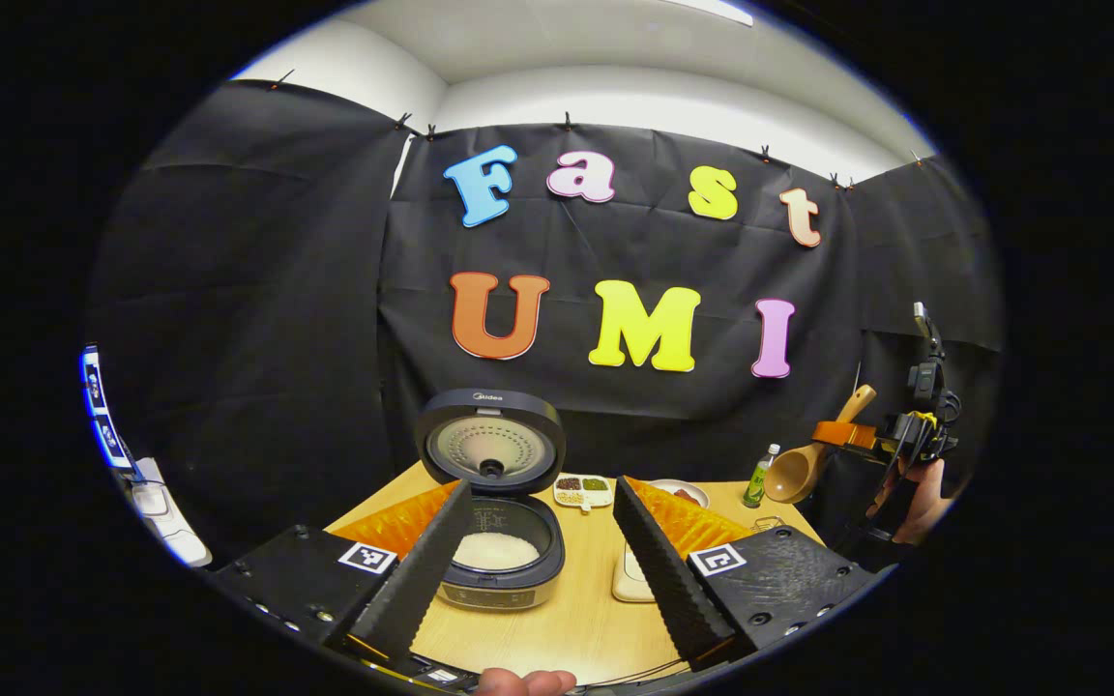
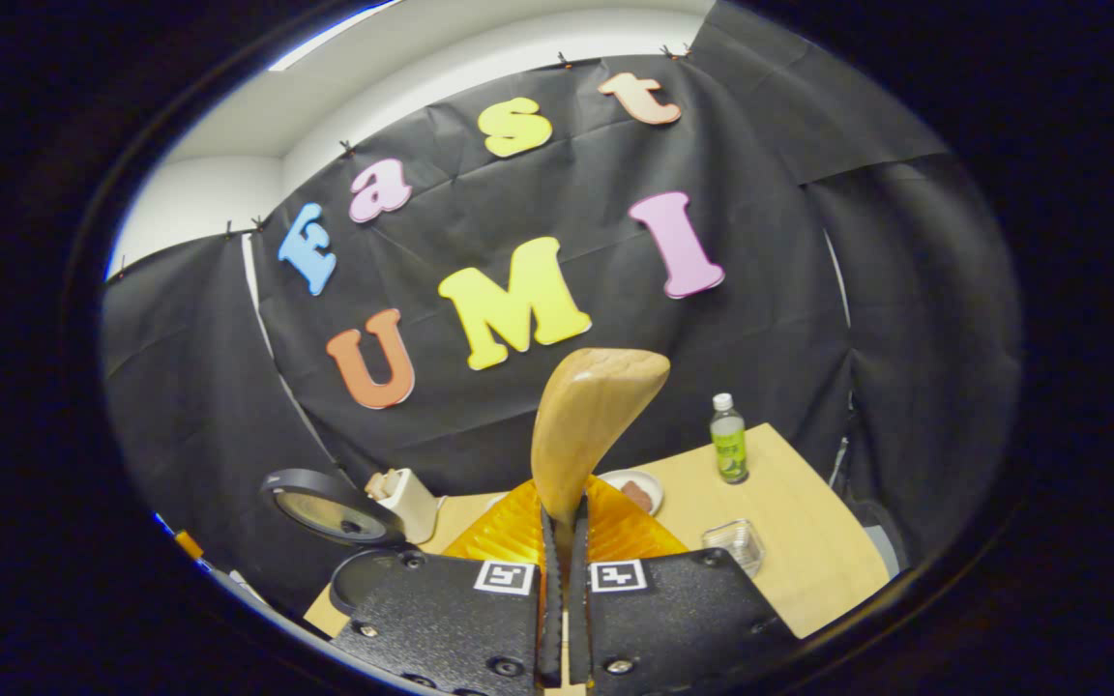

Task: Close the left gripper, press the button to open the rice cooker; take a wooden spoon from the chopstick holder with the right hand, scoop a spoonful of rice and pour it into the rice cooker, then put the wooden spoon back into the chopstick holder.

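A booth hung with black cloth encloses a pale wooden table [image 1: 576, 599], under a white ceiling. In the left gripper view, the left gripper [image 1: 538, 556] is held low over the near edge of the table with its two fingers spread wide apart and nothing between them. Just ahead of it, between the fingers and nearer the left one, stands the round dark-grey rice cooker [image 1: 499, 570]; its lid [image 1: 491, 447] is swung up and back, and white rice [image 1: 496, 551] lies in the inner pot. Beyond the cooker sits a small white divided dish of dark and green grains [image 1: 584, 490], and past the right finger a white plate with something reddish on it [image 1: 681, 493]. Farther right a small green-labelled bottle [image 1: 759, 478] stands near the table's far corner. Off to the right and raised above the table, the right gripper [image 1: 847, 435] is held by a hand [image 1: 915, 503] and clamps the handle of a light-brown wooden spoon [image 1: 799, 469], its round bowl hanging down and to the left.

In the right gripper view, the fingers are pressed together on the spoon handle, which rises straight up ahead of them. Below and left of the gripper is the open cooker lid, with a white holder [image 2: 412, 503] beside it. To the right a clear plastic container [image 2: 733, 546] rests on the table, with the bottle beyond it.
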A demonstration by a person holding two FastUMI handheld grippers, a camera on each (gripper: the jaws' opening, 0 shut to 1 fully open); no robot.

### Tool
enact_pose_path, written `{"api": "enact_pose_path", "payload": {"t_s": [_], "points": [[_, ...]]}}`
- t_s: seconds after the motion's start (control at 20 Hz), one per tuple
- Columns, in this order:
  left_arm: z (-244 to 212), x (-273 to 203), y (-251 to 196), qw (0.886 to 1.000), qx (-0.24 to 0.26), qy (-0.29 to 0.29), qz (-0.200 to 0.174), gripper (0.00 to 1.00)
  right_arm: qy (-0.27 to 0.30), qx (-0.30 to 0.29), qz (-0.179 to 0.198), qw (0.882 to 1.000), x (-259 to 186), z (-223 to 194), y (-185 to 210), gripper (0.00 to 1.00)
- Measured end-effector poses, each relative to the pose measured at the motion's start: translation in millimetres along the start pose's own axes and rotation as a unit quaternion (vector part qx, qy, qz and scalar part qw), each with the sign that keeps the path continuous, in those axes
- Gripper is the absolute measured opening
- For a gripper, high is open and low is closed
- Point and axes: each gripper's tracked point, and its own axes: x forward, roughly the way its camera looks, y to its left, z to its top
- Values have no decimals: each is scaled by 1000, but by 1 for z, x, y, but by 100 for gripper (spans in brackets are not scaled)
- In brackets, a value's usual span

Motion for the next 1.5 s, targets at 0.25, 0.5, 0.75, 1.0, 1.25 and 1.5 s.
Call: {"api": "enact_pose_path", "payload": {"t_s": [0.25, 0.5, 0.75, 1.0, 1.25, 1.5], "points": [[-7, 12, -23, 1000, -7, 25, -4, 95, 5, -6, -53, 999, 17, -4, -82, 8], [-8, 26, -40, 999, -15, 41, -3, 95, 24, -13, -80, 996, 68, -30, -140, 8], [-21, 29, -44, 998, -11, 63, 26, 95, 66, -22, -74, 995, 122, -70, -167, 10], [-23, 26, -43, 996, -8, 73, 53, 95, 100, -34, -82, 991, 152, -108, -182, 13], [-14, 27, -41, 996, -4, 65, 63, 95, 116, -20, -75, 990, 162, -126, -182, 21], [-5, 30, -34, 996, -2, 54, 68, 95, 80, -44, -75, 993, 152, -99, -180, 53]]}}
